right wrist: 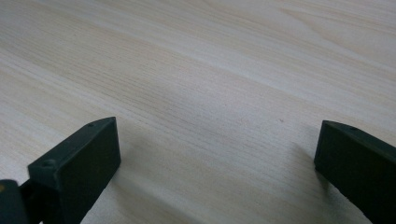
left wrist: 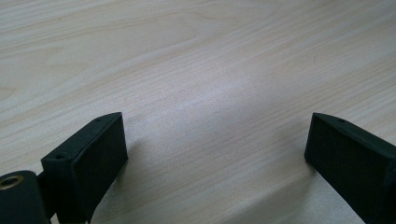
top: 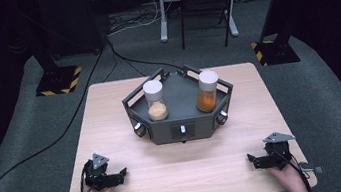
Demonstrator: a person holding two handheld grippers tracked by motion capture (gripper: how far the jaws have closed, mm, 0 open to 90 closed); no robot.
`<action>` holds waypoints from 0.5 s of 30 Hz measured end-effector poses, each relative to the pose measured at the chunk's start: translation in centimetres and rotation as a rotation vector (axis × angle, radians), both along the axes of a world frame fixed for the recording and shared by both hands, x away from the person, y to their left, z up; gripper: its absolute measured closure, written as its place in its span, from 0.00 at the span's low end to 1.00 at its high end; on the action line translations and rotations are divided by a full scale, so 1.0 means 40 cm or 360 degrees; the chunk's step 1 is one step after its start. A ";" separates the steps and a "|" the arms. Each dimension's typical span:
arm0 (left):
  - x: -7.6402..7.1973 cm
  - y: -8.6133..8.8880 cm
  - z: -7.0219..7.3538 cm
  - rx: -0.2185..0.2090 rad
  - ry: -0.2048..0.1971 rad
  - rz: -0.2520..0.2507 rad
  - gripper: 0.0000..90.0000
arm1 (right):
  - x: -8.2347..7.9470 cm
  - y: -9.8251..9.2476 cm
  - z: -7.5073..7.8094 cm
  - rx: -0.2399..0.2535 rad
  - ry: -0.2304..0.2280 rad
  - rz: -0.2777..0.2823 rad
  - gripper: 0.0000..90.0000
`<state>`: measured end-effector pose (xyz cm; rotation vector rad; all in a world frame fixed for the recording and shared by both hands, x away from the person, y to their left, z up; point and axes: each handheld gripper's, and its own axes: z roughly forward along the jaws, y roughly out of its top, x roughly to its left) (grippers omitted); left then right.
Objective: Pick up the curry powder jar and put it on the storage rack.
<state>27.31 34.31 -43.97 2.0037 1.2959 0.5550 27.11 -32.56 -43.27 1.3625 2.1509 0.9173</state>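
the tray sits on the table, at its middle and toward the far edge. inside the tray, two jars stand upright and well apart: the left jar in the tray's left half, the right jar in its right half. in front of the tray, near the table's near edge, the left gripper lies to the tray's front left and the right gripper to its front right, each well apart from the tray. behind the tray, beyond the table, a chair stands on the floor, and a cable runs across the floor to the tray's left.
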 end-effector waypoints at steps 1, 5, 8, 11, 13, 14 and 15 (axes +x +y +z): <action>0.000 0.000 0.000 0.0000 0.0000 0.0000 0.06 | 0.000 0.001 0.000 0.0000 0.0000 -0.0002 0.00; -0.003 0.000 0.000 0.0004 -0.0002 -0.0006 0.06 | 0.001 0.002 0.000 0.0000 0.0001 -0.0003 0.00; -0.005 0.001 0.000 0.0003 -0.0001 -0.0010 0.06 | 0.002 0.003 0.000 0.0000 -0.0002 -0.0005 0.00; -0.004 0.002 0.000 0.0002 -0.0001 -0.0013 0.06 | 0.002 0.003 -0.001 0.0001 -0.0002 -0.0004 0.00; -0.004 0.002 0.000 0.0001 0.0000 -0.0013 0.06 | 0.002 0.003 -0.001 0.0000 -0.0002 -0.0005 0.00; -0.004 0.002 0.000 0.0001 0.0000 -0.0014 0.06 | 0.002 0.003 -0.001 0.0001 -0.0002 -0.0005 0.00; -0.004 0.002 0.000 0.0001 0.0000 -0.0014 0.06 | 0.002 0.003 -0.001 0.0001 -0.0002 -0.0004 0.00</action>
